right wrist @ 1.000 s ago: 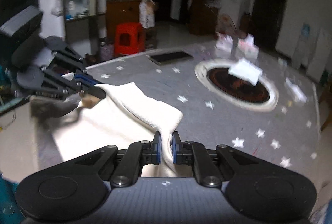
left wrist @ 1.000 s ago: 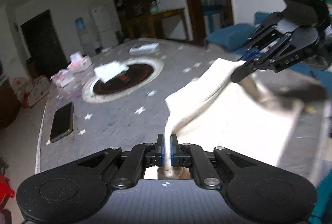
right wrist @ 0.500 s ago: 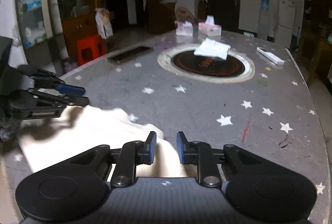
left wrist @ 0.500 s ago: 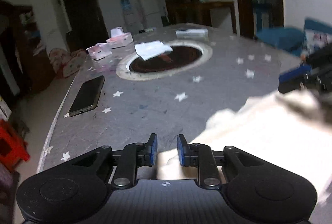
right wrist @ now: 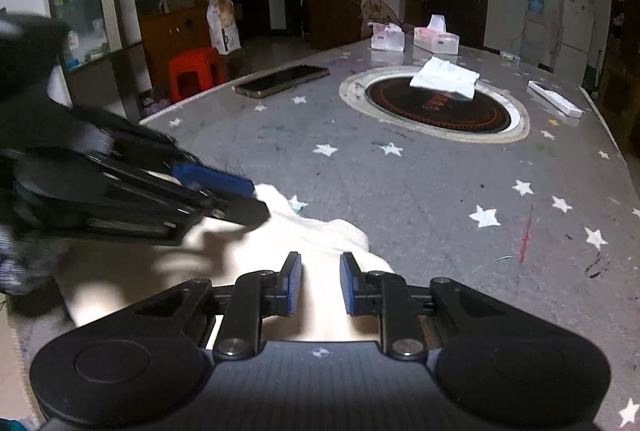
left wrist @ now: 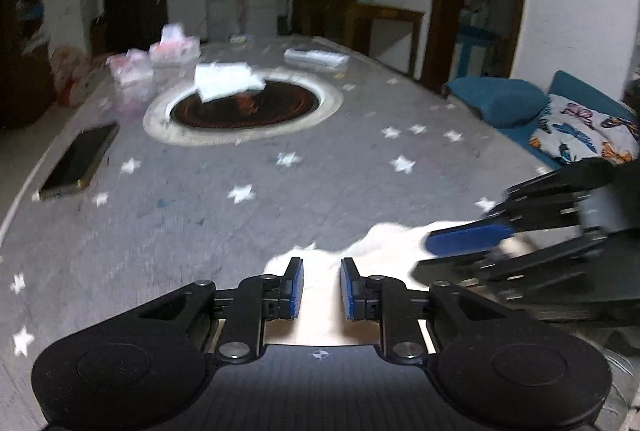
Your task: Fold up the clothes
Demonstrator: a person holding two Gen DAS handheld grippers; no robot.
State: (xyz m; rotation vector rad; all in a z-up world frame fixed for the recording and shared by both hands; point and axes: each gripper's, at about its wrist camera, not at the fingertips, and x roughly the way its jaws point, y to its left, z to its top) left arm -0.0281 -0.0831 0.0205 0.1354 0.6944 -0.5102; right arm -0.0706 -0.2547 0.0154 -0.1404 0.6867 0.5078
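Grey starry worktop (left wrist: 248,223) has lots of free room toward 12 o'clock; both hand-held grippers, left (left wrist: 321,289) and right (right wrist: 320,283), are released over the lumpy cream cloth (right wrist: 320,231) at 6 o'clock

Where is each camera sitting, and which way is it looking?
Left wrist view: sits on the left gripper, looking forward over the white cloth and starry table; the right gripper pokes in from the right.
Right wrist view: sits on the right gripper, looking across the same table; the left gripper comes in from the left.
Both show the cloth, phone and round burner.
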